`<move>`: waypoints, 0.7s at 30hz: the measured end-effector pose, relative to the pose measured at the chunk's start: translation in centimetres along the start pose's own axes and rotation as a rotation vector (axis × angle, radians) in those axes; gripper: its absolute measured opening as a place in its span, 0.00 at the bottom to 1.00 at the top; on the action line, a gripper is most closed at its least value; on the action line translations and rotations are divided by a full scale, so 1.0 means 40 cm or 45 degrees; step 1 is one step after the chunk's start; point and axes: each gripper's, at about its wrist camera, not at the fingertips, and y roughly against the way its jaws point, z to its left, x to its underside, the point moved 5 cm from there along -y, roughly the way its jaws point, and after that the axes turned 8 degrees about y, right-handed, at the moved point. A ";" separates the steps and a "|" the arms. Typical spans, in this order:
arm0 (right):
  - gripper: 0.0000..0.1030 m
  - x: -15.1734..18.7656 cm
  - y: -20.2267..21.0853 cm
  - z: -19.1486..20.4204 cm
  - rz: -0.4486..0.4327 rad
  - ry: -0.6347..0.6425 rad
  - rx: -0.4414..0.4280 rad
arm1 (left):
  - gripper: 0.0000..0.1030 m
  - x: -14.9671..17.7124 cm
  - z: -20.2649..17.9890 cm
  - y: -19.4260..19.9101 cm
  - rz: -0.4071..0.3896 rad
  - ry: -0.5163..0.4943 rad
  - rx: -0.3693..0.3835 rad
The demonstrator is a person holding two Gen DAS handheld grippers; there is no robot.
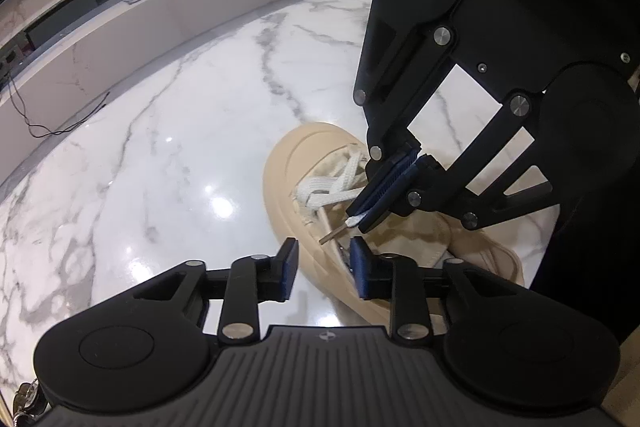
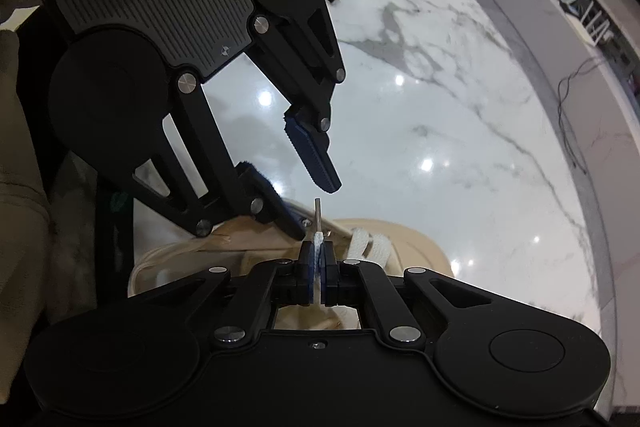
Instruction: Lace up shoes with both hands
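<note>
From my left claw (image 1: 324,269) I look down on a white marble table (image 1: 160,167), and my two blue pads stand apart with nothing between them. Just beyond them, a little to the right, lies the beige shoe (image 1: 288,163) with its toe pointing to the far side. White lace (image 1: 332,187) is crossed over its front part. My right claw (image 1: 374,201) comes in from the upper right, and its pads are pressed together on the end of the lace. The thin metal tip (image 1: 330,235) sticks out from these pads, toward the gap of my left claw, but it does not touch either pad. Far at the left there is a long low shelf (image 1: 168,7) with small things on it. From my right claw (image 2: 317,267) I see the pads closed on the white lace (image 2: 319,241), and the tip (image 2: 317,213) stands straight up above them. The left claw (image 2: 302,195) hangs just above the tip from the upper left, with its pads apart and the tip near the gap. The shoe (image 2: 416,239) lies near, behind my fingers, on the table (image 2: 460,107).
</note>
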 end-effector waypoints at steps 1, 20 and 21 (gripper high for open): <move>0.01 0.005 -0.005 -0.002 0.021 -0.014 0.004 | 0.16 0.001 0.000 0.000 0.001 0.000 0.006; 0.01 0.033 -0.031 -0.019 0.069 -0.149 -0.001 | 0.11 -0.007 -0.019 -0.012 0.005 0.000 0.034; 0.01 0.034 -0.029 -0.019 0.067 -0.153 0.001 | 0.11 -0.008 -0.020 -0.012 0.005 0.000 0.033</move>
